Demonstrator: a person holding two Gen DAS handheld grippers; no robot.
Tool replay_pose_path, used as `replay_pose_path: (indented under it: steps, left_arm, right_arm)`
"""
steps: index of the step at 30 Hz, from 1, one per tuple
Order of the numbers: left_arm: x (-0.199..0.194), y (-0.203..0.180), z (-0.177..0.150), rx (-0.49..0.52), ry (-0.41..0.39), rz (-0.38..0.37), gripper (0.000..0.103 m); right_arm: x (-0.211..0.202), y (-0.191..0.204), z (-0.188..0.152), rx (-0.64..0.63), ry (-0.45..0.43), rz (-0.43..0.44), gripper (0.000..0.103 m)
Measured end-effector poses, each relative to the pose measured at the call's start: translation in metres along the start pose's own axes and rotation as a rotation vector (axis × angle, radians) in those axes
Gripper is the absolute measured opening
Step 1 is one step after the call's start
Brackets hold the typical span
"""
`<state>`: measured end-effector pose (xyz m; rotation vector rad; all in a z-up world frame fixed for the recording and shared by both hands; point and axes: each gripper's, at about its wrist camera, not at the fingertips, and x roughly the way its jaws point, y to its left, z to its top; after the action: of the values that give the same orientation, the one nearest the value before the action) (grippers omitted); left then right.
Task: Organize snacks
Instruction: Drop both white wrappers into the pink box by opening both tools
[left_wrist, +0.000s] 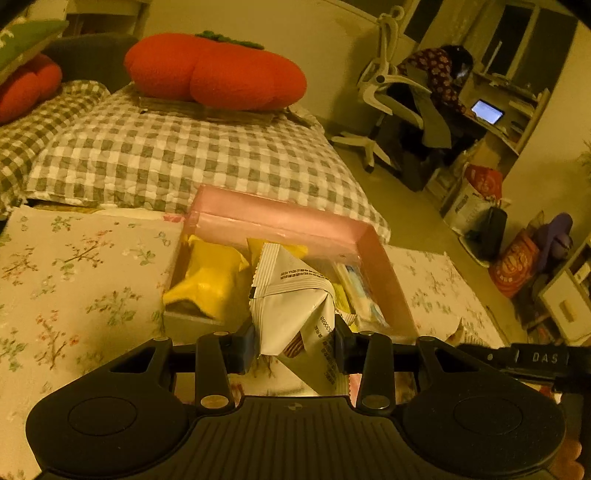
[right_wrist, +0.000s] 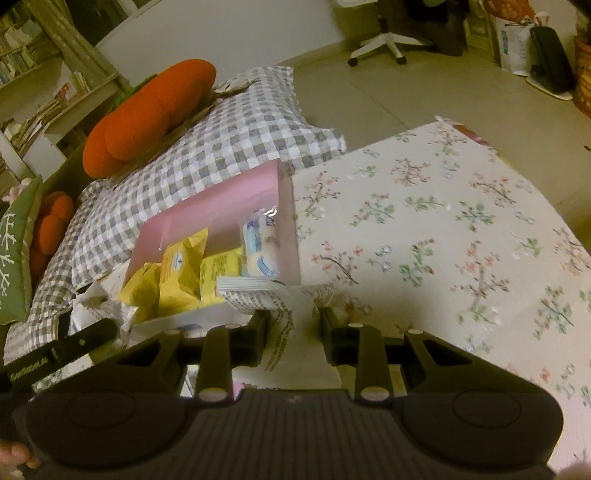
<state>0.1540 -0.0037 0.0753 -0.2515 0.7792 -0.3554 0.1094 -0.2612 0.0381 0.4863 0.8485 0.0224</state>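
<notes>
A floral-clothed counter (right_wrist: 443, 229) is seen beside a bed with a checked quilt (left_wrist: 177, 155), and a pink box (left_wrist: 384, 280) lies on the counter at the edge next to the bed. The box serves as the landmark: yellow packets (left_wrist: 210, 277) are lying in its half towards the orange cushion (left_wrist: 214, 70), and a blue-and-white packet (right_wrist: 260, 243) rests against its wall on the floral side.

A white packet (left_wrist: 291, 306) is gripped by the left claw (left_wrist: 295, 345), its jaws narrowed onto the crumpled wrapper, and is held just above the box's near rim. A second white packet (right_wrist: 284, 295), printed with dark text, is pinched in the right claw (right_wrist: 291, 328), whose jaws are nearly closed on its flattened body; its sealed end lies across the box's near corner.

The step in hand is judged to be the placing of both packets into the box. It would be done well if each packet were carried fully past the near wall before release, and lowered into the free space between the yellow packets and the blue-and-white one. The claws should be kept apart from each other, one packet being released at a time. Care should be taken that the thin near wall is not struck, since the light box could be pushed towards the bed.
</notes>
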Motion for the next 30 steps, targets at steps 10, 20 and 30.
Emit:
replay_pose_path:
  steps: [10,20,30]
  left_arm:
    - [0.063,0.01,0.019,-0.026,0.074,-0.031,0.038]
    - [0.099,0.022,0.029,-0.037,0.044,-0.005,0.038]
    - [0.092,0.018,0.047,-0.015,-0.072,-0.016,0.054]
  right_arm:
    - [0.042,0.037,0.027,-0.044,0.001,0.098,0.027]
    - [0.084,0.065,0.039,-0.08,-0.006,0.111,0.025]
    - [0.074,0.08,0.041,-0.142,-0.193,0.085,0.055]
